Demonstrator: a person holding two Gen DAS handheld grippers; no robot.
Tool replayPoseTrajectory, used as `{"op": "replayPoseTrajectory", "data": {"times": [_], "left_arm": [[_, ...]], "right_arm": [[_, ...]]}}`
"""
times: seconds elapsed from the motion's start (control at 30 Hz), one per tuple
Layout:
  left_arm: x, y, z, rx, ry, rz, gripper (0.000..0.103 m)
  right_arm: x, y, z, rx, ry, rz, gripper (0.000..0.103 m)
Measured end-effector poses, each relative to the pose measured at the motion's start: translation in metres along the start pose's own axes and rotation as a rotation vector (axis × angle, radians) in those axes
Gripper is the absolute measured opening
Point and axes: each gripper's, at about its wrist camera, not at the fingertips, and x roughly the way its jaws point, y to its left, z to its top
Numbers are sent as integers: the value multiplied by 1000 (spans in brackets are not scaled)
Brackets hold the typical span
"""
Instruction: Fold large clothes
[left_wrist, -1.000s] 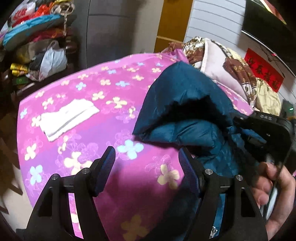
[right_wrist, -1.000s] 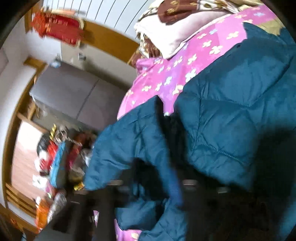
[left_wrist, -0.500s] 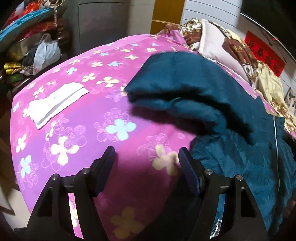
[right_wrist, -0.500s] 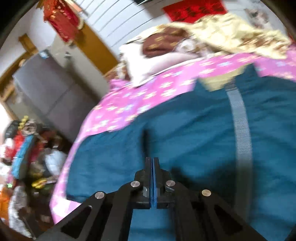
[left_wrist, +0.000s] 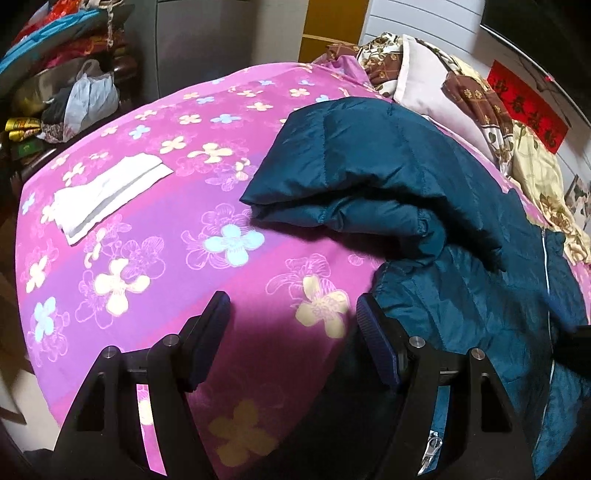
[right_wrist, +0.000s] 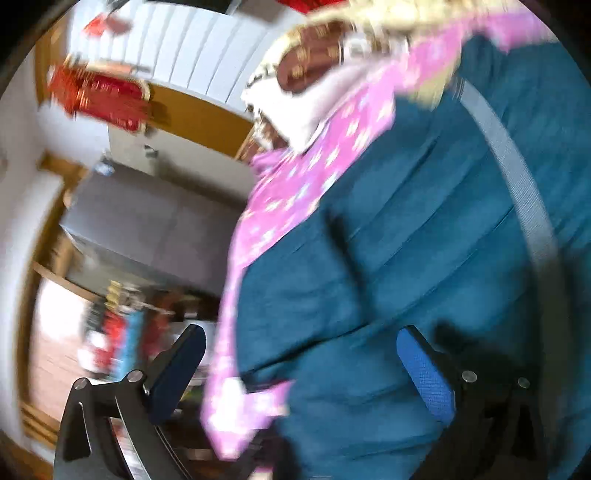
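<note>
puffy teal quilted jacket (left_wrist: 424, 184) lies on the pink floral bedspread (left_wrist: 166, 229) just ahead of both grippers w/ one flap folded over, more folds left imo; left gripper (left_wrist: 291, 321) open & empty, right gripper (right_wrist: 299, 354) jaws just opened, gripping nothing.

Bed (left_wrist: 155, 236) has a pink flowery cover, with a big teal puffer jacket (left_wrist: 424, 192) on it, a folded white cloth (left_wrist: 107, 195) well apart, and pillows (left_wrist: 424, 81) at the head.
</note>
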Motion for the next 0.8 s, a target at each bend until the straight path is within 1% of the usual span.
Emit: {"op": "replayPoseTrajectory", "data": {"times": [0.07, 0.1, 0.17, 0.23, 0.37, 0.4, 0.43, 0.47, 0.5, 0.53, 0.57, 0.6, 0.7, 0.8], "left_arm": [[0, 2, 1, -6, 2, -4, 71], [0, 3, 2, -7, 2, -9, 71], [-1, 4, 3, -8, 2, -12, 71], [0, 7, 4, -10, 8, -16, 71], [6, 8, 4, -16, 31, -22, 71], [6, 8, 3, -18, 32, -22, 71], [5, 7, 3, -17, 31, -21, 71], [5, 6, 3, -12, 28, -21, 71], [4, 5, 3, -8, 25, -21, 71], [4, 4, 2, -4, 22, -19, 71], [3, 3, 3, -1, 18, -17, 71], [2, 2, 2, 0, 13, -18, 71], [-2, 0, 2, 3, -1, -19, 71], [-5, -3, 1, 3, -7, -26, 71]], "right_arm": [[35, -11, -8, 149, 98, 106, 103], [49, -16, -11, 197, 125, 119, 103], [67, -20, -11, 220, 115, 126, 103], [86, -23, -9, 242, 84, 138, 103], [109, -6, 4, 161, 18, 109, 103], [112, -3, 8, 140, 0, 94, 97], [113, -2, 10, 122, -21, 68, 76], [112, -2, 10, 103, -29, 37, 58], [114, 0, 10, 70, -26, -11, 24], [111, -1, 10, 51, -34, -7, 17], [107, 1, 10, 28, -54, -16, 14], [99, 8, 10, -27, -88, -55, 11], [76, 14, 14, -117, -152, -150, 9], [29, 11, 30, -167, -217, -264, 9]]}}
